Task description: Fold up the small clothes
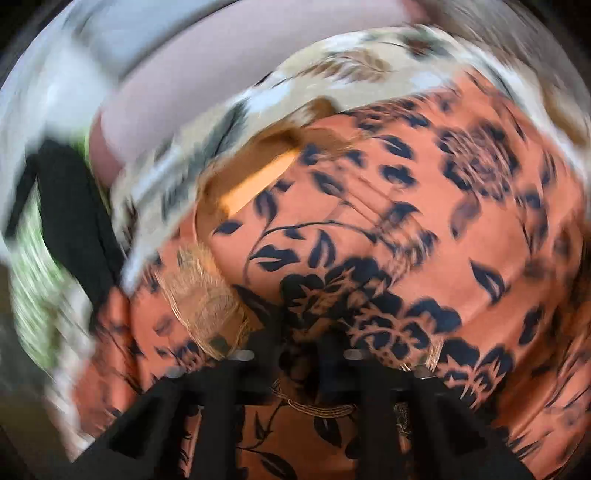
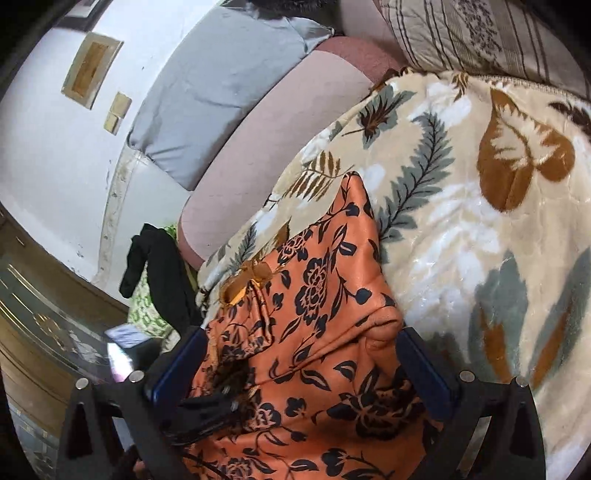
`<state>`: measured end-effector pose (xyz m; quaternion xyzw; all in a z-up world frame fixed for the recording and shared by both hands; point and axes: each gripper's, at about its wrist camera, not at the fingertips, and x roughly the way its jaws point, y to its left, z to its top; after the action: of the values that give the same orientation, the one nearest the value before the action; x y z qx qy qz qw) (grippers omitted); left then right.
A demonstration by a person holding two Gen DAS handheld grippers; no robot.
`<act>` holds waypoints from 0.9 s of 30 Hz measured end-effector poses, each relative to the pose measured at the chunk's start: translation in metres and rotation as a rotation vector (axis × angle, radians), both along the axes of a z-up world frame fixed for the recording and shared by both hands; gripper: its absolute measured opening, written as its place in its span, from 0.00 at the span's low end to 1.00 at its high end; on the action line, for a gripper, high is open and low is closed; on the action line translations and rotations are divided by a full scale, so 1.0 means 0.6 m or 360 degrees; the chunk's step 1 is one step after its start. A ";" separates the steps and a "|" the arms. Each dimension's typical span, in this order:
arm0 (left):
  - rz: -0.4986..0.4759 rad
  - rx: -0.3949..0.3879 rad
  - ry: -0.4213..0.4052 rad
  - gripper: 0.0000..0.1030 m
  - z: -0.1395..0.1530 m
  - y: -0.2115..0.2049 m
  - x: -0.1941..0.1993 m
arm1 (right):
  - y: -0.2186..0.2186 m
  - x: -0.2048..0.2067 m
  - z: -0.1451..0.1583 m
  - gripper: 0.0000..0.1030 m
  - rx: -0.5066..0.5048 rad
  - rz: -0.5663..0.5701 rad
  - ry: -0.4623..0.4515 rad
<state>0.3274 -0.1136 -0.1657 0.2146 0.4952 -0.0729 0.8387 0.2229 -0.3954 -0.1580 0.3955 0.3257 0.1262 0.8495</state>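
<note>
An orange garment [image 1: 369, 221] with a dark floral print and a small orange bow [image 2: 251, 273] lies spread on a leaf-patterned blanket [image 2: 461, 221]. The left wrist view is blurred. My left gripper [image 1: 299, 339] points down at the garment, its black fingers close together with the cloth pinched between them. Its fingers [image 2: 207, 410] show in the right wrist view, reaching onto the cloth from the lower left. My right gripper [image 2: 301, 332] stands wide open, its blue pads either side of a raised fold of the garment [image 2: 317, 288] without squeezing it.
The blanket covers a pink sofa seat [image 2: 280, 122] with a grey pillow [image 2: 221, 81] and a striped pillow [image 2: 480, 33] at the back. Black clothing [image 2: 166, 266] and a green-patterned cloth [image 2: 147, 314] hang off the sofa's left end. A glass-topped wooden table [image 2: 44, 325] stands at the left.
</note>
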 end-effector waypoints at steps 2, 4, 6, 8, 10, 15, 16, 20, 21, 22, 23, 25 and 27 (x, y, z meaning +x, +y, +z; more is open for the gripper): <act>0.0229 -0.0263 -0.0105 0.15 0.027 0.062 -0.004 | 0.010 0.004 -0.004 1.00 -0.0009 0.0017 0.0003; 0.0510 -0.0598 -0.0151 0.15 0.031 0.141 -0.023 | 0.016 0.006 -0.006 1.00 -0.0047 0.0028 0.0024; 0.0817 -0.0920 -0.0051 0.23 -0.004 0.216 -0.045 | 0.021 0.009 -0.010 1.00 -0.0055 0.0045 0.0046; 0.0941 -0.1144 0.0021 0.25 -0.037 0.259 -0.062 | 0.029 0.014 -0.020 1.00 -0.0054 0.0069 0.0086; 0.0865 -0.1094 0.0008 0.25 -0.029 0.256 -0.066 | 0.035 0.018 -0.029 1.00 -0.0062 0.0089 0.0120; 0.0855 -0.1006 -0.0045 0.40 -0.013 0.270 -0.056 | 0.038 0.025 -0.045 1.00 -0.0046 0.0097 0.0166; 0.0846 -0.0981 -0.0031 0.40 -0.018 0.273 -0.054 | 0.037 0.025 -0.045 1.00 -0.0041 0.0094 0.0166; 0.0796 -0.0931 -0.0050 0.37 -0.025 0.280 -0.056 | 0.030 0.026 -0.044 1.00 -0.0001 0.0092 0.0152; 0.0792 -0.0936 -0.0055 0.37 -0.026 0.283 -0.063 | 0.023 0.023 -0.043 1.00 0.0037 0.0075 0.0140; 0.0784 -0.0932 -0.0063 0.37 -0.025 0.282 -0.063 | 0.012 0.020 -0.042 1.00 0.0084 0.0046 0.0128; 0.0761 -0.0908 -0.0071 0.37 -0.025 0.280 -0.067 | 0.000 0.016 -0.041 1.00 0.0129 0.0010 0.0113; 0.0717 -0.0867 -0.0079 0.38 -0.022 0.268 -0.063 | -0.030 0.007 -0.042 1.00 0.0209 -0.0080 0.0099; 0.0643 -0.0815 -0.0127 0.45 -0.010 0.261 -0.072 | -0.058 -0.003 -0.034 1.00 0.0211 -0.0177 0.0093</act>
<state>0.2840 0.0430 -0.1719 -0.1032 0.4600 -0.0187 0.8817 0.2208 -0.4301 -0.1786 0.4719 0.3187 0.0888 0.8172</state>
